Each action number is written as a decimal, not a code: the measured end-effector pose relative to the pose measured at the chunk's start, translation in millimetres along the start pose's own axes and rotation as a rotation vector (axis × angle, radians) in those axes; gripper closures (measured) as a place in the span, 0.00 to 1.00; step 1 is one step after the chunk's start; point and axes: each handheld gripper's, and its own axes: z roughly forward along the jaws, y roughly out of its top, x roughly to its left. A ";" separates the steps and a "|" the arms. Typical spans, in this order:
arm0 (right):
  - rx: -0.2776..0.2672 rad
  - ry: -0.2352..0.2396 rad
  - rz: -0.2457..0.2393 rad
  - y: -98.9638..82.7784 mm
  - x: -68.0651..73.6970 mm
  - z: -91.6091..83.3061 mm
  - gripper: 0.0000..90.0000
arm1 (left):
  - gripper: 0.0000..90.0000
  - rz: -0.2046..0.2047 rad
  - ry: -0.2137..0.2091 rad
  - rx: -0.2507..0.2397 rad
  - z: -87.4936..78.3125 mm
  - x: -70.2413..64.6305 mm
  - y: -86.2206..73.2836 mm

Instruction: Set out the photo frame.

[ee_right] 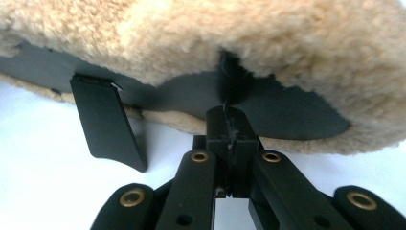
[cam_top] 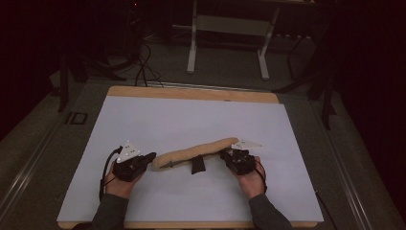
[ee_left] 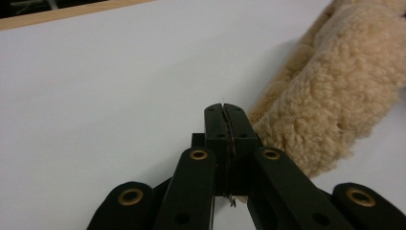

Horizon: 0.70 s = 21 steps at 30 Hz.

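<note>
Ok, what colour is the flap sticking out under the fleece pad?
Black. The flap hangs from the tan fleece pad; clearest in the right gripper view.

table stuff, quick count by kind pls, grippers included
fleece pad (tan, long, with black straps): 1
left gripper and right gripper, both black with jaws shut: 2
white table sheet: 1
total: 4

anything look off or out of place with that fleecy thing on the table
Slightly. The tan fleece cover lies askew, slanting across the white table, its dark lining gaping open and a black flap sticking out underneath. No tear or spill shows. Both hand-held grippers are shut, one at each end.
</note>
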 end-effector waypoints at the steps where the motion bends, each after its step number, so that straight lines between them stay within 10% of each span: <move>1: -0.001 0.001 0.000 0.0 0.3 0.0 1.00 | 1.00 0.005 -0.001 0.000 -0.8 -2.3 -0.3; 21: -0.011 0.029 -0.021 1.9 14.6 1.0 1.00 | 1.00 0.095 -0.104 0.022 2.1 -43.0 -4.4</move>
